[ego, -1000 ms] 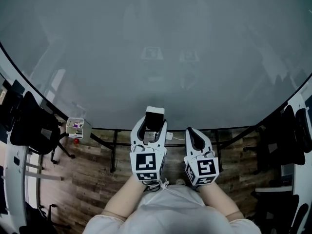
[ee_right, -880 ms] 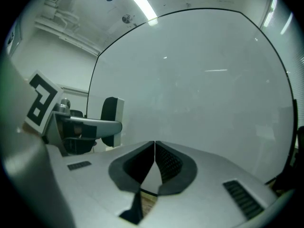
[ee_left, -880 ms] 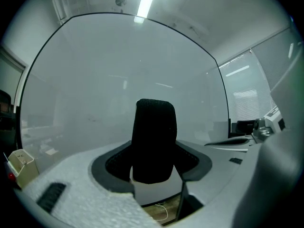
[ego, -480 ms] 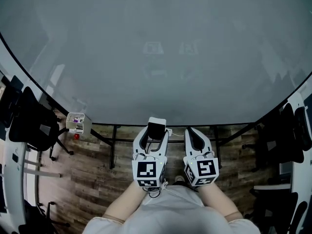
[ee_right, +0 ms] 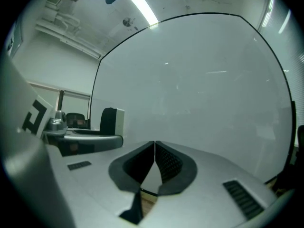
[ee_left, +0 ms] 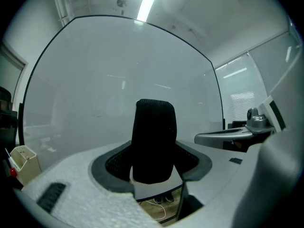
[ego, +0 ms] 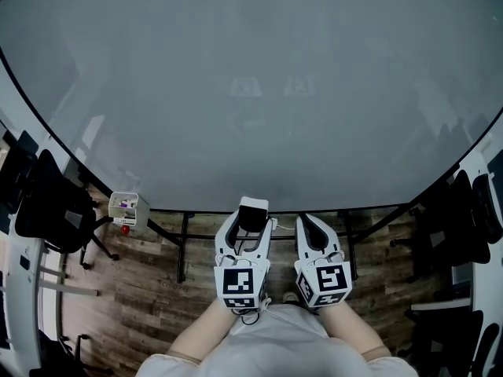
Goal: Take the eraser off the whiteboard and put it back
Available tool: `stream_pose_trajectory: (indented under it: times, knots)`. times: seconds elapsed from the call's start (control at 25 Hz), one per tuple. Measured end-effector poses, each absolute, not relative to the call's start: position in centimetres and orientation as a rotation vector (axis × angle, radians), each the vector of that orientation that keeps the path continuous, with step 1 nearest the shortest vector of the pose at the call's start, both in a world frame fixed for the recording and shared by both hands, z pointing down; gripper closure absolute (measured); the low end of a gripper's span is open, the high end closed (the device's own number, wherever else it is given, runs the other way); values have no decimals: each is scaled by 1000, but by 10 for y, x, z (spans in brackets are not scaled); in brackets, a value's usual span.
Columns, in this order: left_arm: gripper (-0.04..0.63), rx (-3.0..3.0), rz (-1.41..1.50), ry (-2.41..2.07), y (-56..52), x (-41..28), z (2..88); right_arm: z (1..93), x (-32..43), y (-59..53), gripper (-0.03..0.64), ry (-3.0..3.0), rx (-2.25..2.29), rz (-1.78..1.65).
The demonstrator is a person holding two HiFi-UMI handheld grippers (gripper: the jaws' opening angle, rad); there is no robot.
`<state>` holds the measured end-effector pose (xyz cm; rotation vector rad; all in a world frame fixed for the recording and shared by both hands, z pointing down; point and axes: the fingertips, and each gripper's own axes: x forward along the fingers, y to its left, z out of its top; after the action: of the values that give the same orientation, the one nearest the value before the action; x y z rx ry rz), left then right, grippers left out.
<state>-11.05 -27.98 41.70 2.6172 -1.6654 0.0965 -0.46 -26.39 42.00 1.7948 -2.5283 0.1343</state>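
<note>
The eraser [ego: 252, 213], white with a black felt face, sits clamped between the jaws of my left gripper [ego: 251, 217], just below the bottom edge of the big whiteboard [ego: 251, 85]. In the left gripper view the eraser [ee_left: 153, 141] stands upright between the pads, its black felt toward the camera, with the whiteboard [ee_left: 95, 94] behind it. My right gripper [ego: 309, 225] hangs beside the left one, level, its jaws pressed together with nothing in them. The right gripper view shows its fingertips [ee_right: 154, 148] touching and the eraser [ee_right: 112, 121] off to the left.
A small white holder box [ego: 126, 205] with a red item under it is fixed near the board's lower left edge. Black office chairs [ego: 47, 203] stand at the left and at the right [ego: 464, 218]. The board's stand legs [ego: 185, 242] rise from a wooden floor.
My left gripper with the eraser has drawn back and sunk a little, coming away from the board's lower edge. The right gripper has stayed put.
</note>
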Motion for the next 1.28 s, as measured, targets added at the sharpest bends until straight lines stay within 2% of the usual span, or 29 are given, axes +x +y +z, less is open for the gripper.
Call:
stream_pose_trajectory:
  times: [1.28]
  knots:
    - [341,2579,74,-1763,-372,-110,369,406,7,-320,589,-2543,1773,71]
